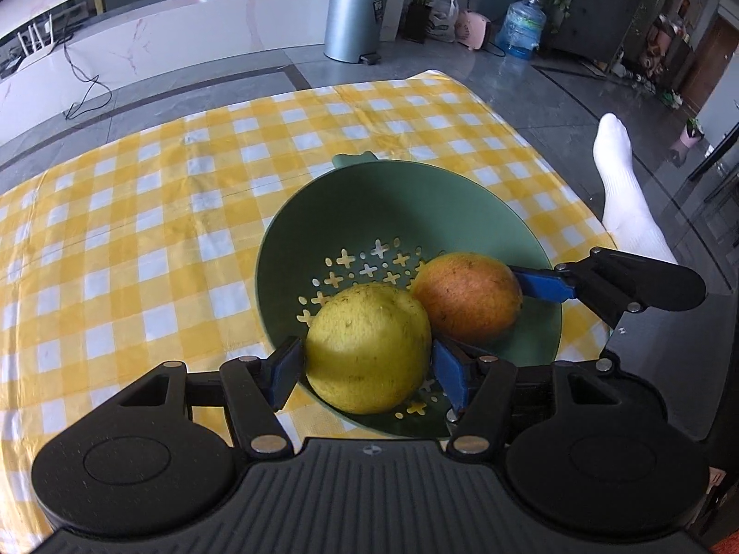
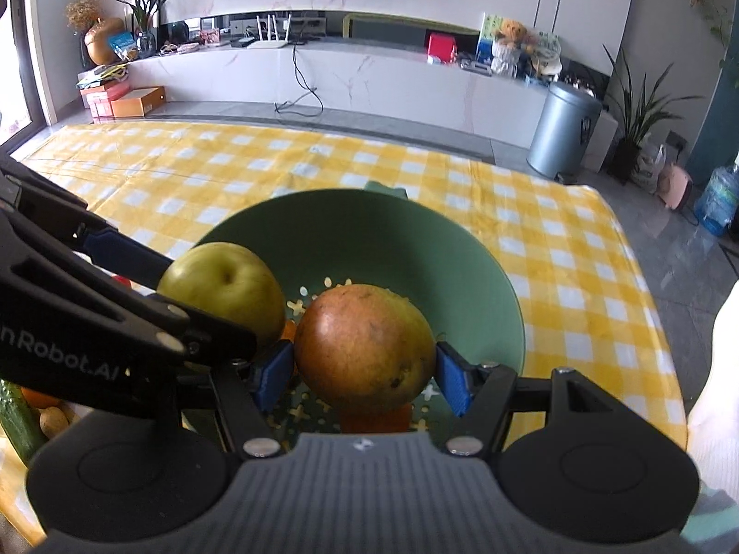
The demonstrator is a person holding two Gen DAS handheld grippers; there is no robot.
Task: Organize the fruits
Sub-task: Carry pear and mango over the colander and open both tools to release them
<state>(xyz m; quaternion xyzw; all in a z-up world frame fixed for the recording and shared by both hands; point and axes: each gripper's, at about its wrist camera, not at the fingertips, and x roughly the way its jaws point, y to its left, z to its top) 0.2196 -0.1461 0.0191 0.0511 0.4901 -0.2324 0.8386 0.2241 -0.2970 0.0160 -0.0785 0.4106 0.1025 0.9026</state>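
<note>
A green colander bowl [image 1: 415, 194] with cross-shaped holes sits on the checked cloth. My left gripper [image 1: 367, 369] is shut on a yellow-green round fruit [image 1: 365, 332], blue pads pressed on both its sides, over the bowl's near rim. Just right of it, an orange-red fruit [image 1: 466, 300] is held inside the bowl by the right gripper's blue finger [image 1: 542, 284]. In the right wrist view my right gripper [image 2: 365, 376] is shut on that orange-red fruit [image 2: 365, 341] over the bowl [image 2: 369, 231]. The yellow-green fruit [image 2: 226, 286] is at its left, in the left gripper's fingers [image 2: 124, 254]. Whether either fruit touches the bowl's bottom I cannot tell.
A yellow-and-white checked cloth [image 1: 138, 231] covers the surface. A person's foot in a white sock [image 1: 619, 184] lies by the cloth's right edge. A cucumber [image 2: 14, 415] and a potato [image 2: 53, 420] lie at the near left. A grey bin [image 1: 355, 18] stands on the floor beyond.
</note>
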